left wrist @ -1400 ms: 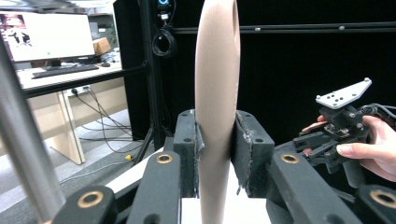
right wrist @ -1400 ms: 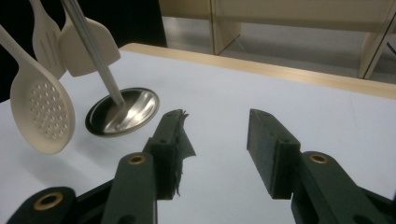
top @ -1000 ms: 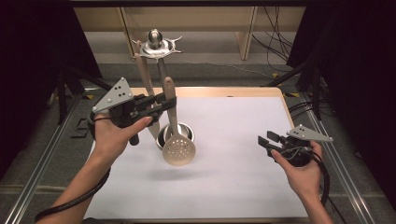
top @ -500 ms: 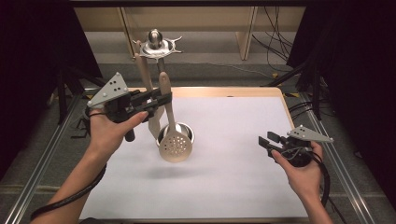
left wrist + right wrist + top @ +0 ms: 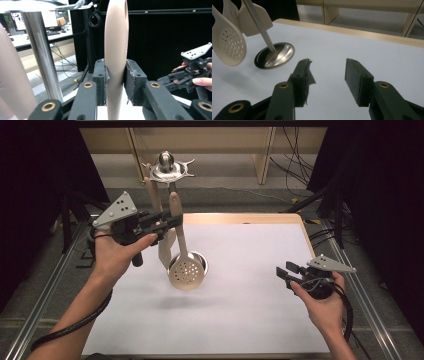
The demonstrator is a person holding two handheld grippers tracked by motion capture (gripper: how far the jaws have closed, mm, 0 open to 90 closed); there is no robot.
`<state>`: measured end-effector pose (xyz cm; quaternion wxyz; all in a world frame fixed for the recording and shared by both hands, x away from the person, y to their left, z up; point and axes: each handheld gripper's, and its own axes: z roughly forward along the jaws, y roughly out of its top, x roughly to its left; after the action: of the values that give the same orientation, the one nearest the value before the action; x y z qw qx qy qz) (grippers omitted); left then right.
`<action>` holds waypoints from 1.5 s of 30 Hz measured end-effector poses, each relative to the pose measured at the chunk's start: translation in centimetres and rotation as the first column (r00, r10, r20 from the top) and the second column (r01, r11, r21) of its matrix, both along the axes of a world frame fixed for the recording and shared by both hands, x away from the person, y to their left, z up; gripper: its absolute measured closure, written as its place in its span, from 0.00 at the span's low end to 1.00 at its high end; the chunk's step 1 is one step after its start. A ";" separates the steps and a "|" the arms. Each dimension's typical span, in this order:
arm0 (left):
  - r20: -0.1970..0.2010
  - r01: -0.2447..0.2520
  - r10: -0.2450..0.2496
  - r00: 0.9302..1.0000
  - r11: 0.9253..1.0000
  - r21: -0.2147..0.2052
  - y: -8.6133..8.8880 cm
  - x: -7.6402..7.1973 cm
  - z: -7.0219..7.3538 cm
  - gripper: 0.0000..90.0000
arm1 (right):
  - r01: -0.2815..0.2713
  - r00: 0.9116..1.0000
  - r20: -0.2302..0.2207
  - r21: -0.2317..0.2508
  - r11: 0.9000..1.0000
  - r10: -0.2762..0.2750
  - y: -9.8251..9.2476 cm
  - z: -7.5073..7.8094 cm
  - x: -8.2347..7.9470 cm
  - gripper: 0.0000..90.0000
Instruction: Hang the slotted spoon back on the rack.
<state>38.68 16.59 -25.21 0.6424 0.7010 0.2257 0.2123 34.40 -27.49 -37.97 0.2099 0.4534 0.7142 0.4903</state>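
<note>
A beige slotted spoon (image 5: pixel 186 271) hangs in the air beside a metal utensil stand (image 5: pixel 167 167). My left gripper (image 5: pixel 172 222) is shut on its handle (image 5: pixel 116 50), close to the stand's pole (image 5: pixel 41 50). A beige spatula (image 5: pixel 163 247) hangs from the stand behind the spoon. The stand's round base (image 5: pixel 275 56) rests on the white sheet. My right gripper (image 5: pixel 284 272) stands low at the right of the table, open, its jaws (image 5: pixel 327 75) having just opened slightly further with nothing between them.
The white sheet (image 5: pixel 240 320) covers a wooden table with a bare edge (image 5: pixel 240 217) at the back. Metal rails (image 5: pixel 45 290) run along both sides. Black frames and cables (image 5: pixel 295 170) stand beyond the table.
My left gripper has raised the slotted spoon slightly and shifted it a little to the left. The right hand has kept still.
</note>
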 end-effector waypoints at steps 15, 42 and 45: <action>-0.006 -0.021 0.021 1.000 1.000 0.002 0.5 0.8 0.4 0.80 | -0.004 1.000 -0.008 -0.003 1.000 0.004 0.1 0.0 0.0 0.61; -0.036 -0.024 0.023 0.999 1.000 -0.013 1.0 1.9 0.7 0.80 | -0.004 1.000 -0.016 0.005 1.000 0.004 0.3 -0.1 0.1 0.61; -0.051 -0.024 0.023 0.998 0.999 -0.024 1.1 2.3 0.5 0.80 | -0.006 1.000 -0.012 0.004 1.000 0.006 0.3 -0.1 0.1 0.61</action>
<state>40.96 17.70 -24.72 0.6424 0.6956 0.2528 0.1990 34.47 -27.21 -38.08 0.2033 0.4544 0.7159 0.4895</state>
